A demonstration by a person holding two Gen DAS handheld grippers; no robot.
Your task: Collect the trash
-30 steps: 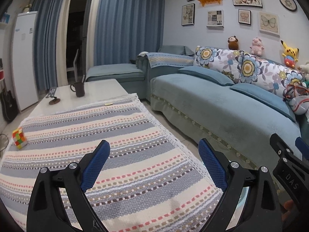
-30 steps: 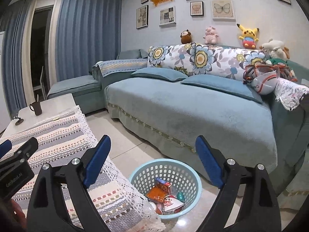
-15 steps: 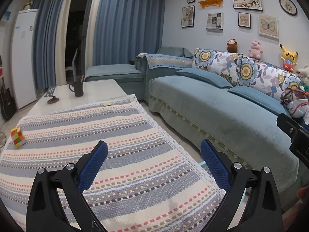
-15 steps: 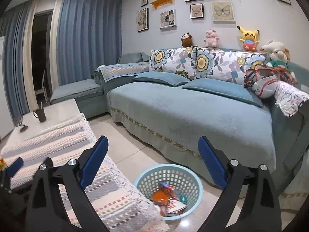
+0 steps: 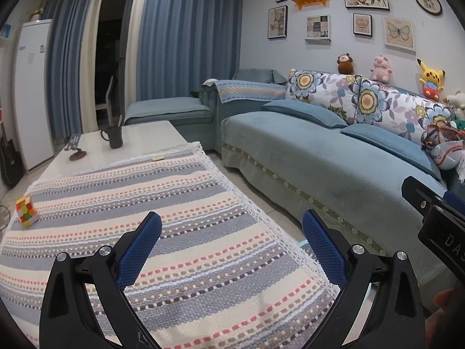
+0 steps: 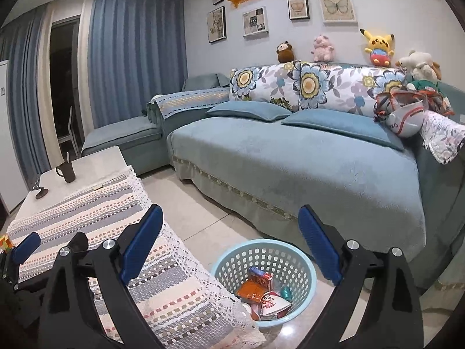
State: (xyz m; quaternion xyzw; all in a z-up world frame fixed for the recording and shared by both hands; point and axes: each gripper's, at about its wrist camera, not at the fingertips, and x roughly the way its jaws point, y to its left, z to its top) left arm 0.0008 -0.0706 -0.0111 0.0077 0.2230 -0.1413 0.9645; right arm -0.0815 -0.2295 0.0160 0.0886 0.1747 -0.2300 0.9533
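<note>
A light blue perforated basket (image 6: 302,264) stands on the floor between the table and the sofa. It holds several pieces of trash (image 6: 261,293), among them an orange wrapper and a white packet. My right gripper (image 6: 229,244) is open and empty above the basket and the table corner. My left gripper (image 5: 231,247) is open and empty above the striped tablecloth (image 5: 162,203). A sliver of the basket rim (image 5: 302,244) shows past the cloth's edge in the left wrist view. The left gripper also shows at the left edge of the right wrist view (image 6: 26,247).
A Rubik's cube (image 5: 26,212) lies at the cloth's left edge. A dark mug (image 5: 114,138), a small stand (image 5: 76,149) and a small flat scrap (image 5: 158,158) sit at the table's far end. A blue sofa (image 6: 305,160) with cushions and plush toys runs along the right.
Both grippers have risen and drawn back a little, so the views sit slightly higher. Both stay open and empty. The basket shows more fully in the right wrist view.
</note>
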